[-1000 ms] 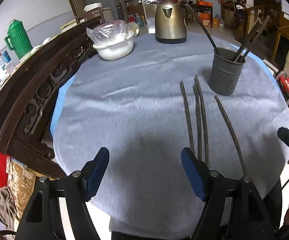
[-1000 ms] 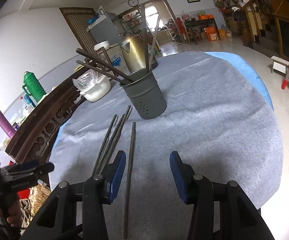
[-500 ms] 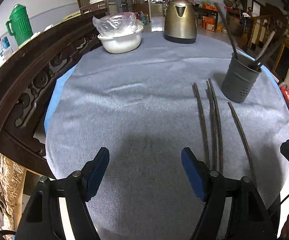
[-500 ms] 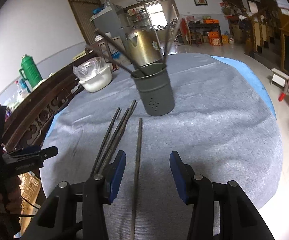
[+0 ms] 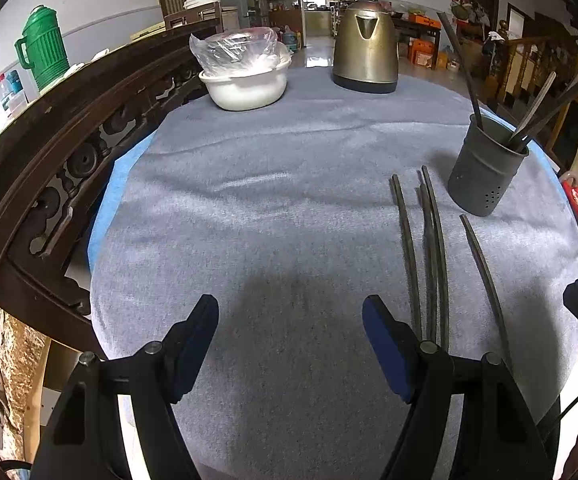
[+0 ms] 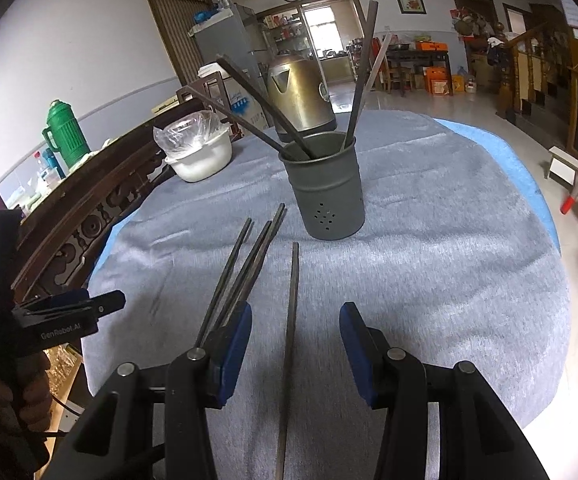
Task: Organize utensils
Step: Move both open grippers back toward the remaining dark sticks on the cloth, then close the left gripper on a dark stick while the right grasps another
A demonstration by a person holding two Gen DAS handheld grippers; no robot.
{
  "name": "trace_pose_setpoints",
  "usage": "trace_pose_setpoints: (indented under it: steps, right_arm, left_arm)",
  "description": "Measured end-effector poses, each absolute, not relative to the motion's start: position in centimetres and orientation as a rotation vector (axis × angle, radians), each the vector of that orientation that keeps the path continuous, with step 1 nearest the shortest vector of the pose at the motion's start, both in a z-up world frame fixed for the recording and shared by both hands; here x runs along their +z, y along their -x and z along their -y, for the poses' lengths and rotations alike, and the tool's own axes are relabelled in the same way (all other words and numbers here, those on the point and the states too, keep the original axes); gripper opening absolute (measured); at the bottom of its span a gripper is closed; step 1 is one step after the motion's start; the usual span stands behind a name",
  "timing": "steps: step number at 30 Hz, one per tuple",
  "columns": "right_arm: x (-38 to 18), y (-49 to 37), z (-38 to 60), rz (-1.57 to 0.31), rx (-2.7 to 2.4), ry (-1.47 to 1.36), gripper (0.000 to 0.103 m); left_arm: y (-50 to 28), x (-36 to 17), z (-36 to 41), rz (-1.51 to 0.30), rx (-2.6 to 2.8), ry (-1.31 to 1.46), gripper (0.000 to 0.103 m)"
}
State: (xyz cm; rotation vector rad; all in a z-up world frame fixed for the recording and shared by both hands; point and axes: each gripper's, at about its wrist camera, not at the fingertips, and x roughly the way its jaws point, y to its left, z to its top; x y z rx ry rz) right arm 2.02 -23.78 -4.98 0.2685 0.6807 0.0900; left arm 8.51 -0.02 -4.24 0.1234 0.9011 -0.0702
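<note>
Dark chopstick (image 6: 291, 320) lies between right hand-held gripper's (image 6: 295, 344) jaws.

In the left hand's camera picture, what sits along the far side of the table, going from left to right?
White bowl covered with a plastic bag → brass-coloured kettle → grey utensil holder with chopsticks standing in it.

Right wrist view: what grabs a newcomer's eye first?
The dark grey perforated metal utensil holder stands mid-table on the grey tablecloth with dark chopsticks fanning out of it. Four loose dark chopsticks lie on the cloth before it, one running between the right gripper's open blue-padded jaws. Behind stands a brass-coloured electric kettle.
</note>
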Motion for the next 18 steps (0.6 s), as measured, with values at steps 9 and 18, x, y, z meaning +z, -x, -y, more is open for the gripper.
trace_pose_setpoints:
  steps: [9, 18]
  right_arm:
    - [-5.8, -4.4, 24.4, -0.751, 0.091, -0.303, 0.05]
    - [-7.8, -10.0, 23.6, -0.895, 0.129, -0.314, 0.039]
  left_arm:
    - [-10.3, -5.1, 0.7, -0.97, -0.146, -0.086, 0.075]
    - [-14.2, -6.0, 2.7, -1.083, -0.256, -0.015, 0.075]
